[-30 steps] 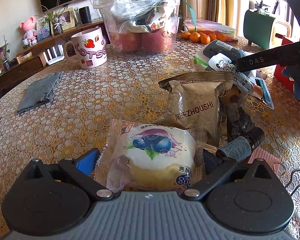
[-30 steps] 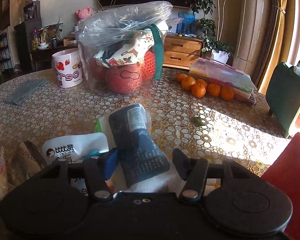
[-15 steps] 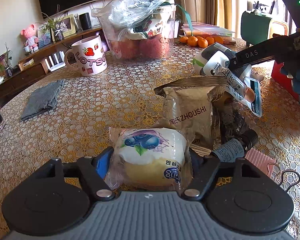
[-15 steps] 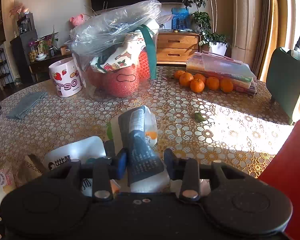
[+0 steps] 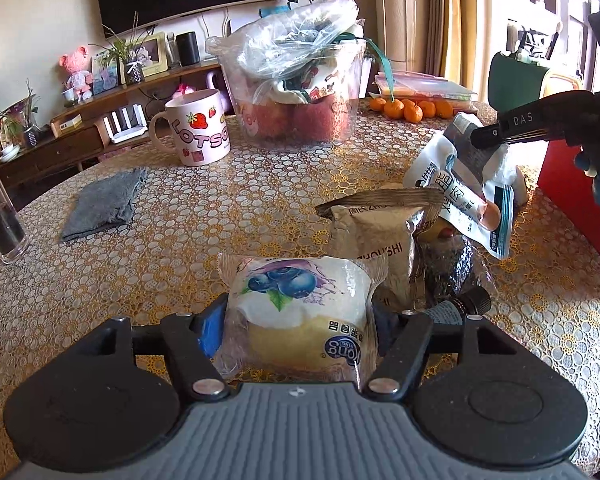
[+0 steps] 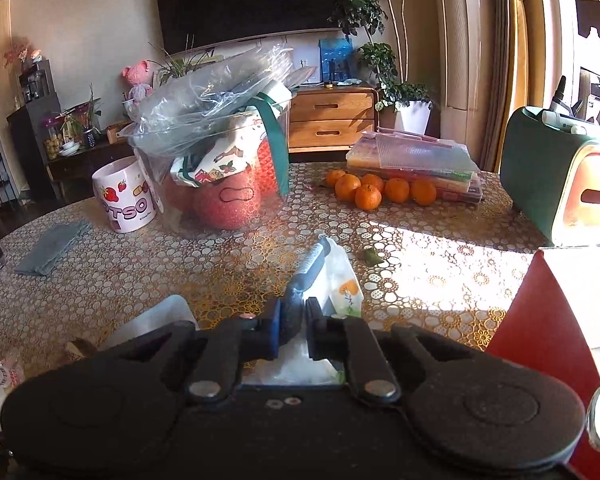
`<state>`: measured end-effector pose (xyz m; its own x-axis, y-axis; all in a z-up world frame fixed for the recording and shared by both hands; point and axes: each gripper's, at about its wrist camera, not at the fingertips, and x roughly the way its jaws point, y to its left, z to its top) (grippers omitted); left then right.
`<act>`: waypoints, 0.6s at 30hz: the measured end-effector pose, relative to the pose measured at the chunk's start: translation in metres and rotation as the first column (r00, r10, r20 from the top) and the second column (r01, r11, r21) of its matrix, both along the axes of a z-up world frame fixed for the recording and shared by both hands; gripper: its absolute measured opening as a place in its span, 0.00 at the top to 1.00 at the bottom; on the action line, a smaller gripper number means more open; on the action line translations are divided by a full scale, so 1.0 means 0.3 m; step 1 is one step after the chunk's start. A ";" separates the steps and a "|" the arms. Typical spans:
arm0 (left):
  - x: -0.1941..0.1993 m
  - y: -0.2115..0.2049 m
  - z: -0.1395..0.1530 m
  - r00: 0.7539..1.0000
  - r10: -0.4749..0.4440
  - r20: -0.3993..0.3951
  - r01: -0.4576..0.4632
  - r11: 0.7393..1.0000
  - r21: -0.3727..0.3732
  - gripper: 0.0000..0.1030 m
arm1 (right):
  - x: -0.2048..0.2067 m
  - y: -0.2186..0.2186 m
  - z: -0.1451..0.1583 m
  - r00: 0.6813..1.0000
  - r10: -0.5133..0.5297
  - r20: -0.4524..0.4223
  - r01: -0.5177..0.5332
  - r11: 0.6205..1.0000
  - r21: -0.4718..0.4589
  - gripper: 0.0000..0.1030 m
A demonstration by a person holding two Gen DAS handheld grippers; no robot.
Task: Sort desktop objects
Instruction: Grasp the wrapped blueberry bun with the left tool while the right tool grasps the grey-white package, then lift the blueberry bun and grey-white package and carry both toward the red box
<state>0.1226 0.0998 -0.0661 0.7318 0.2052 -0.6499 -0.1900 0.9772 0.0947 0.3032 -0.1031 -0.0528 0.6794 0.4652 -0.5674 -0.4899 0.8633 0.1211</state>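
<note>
While the left gripper (image 5: 296, 330) clamps a blueberry cake (image 5: 298, 312) at lower centre, the right gripper (image 6: 292, 326) pinches a dark pouch (image 6: 306, 276); "ZHOUSHI" marks the tan packet (image 5: 380, 236), "LOTSO" the mug (image 5: 198, 132) upper left.

Five oranges (image 6: 380, 192), one mug (image 5: 196, 130), one cloth (image 5: 104, 204)
</note>
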 end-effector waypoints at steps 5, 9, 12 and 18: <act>-0.023 -0.002 0.039 1.000 0.007 0.014 -0.007 1.000 -0.001 0.34 | -0.019 -0.021 0.046 1.000 -0.007 0.020 0.007 1.000 0.020 0.96; -0.044 -0.014 0.063 1.000 0.008 0.025 -0.008 1.000 -0.001 0.34 | -0.043 -0.046 0.085 0.999 -0.006 0.041 0.005 0.999 0.033 0.97; -0.060 -0.024 0.077 0.999 0.004 0.033 -0.004 1.000 -0.001 0.34 | -0.059 -0.065 0.112 0.999 0.001 0.051 -0.003 0.999 0.039 0.97; -0.070 -0.034 0.080 0.999 -0.006 0.032 0.006 1.000 -0.010 0.34 | -0.062 -0.099 0.128 0.999 0.018 0.043 -0.019 0.999 0.033 0.83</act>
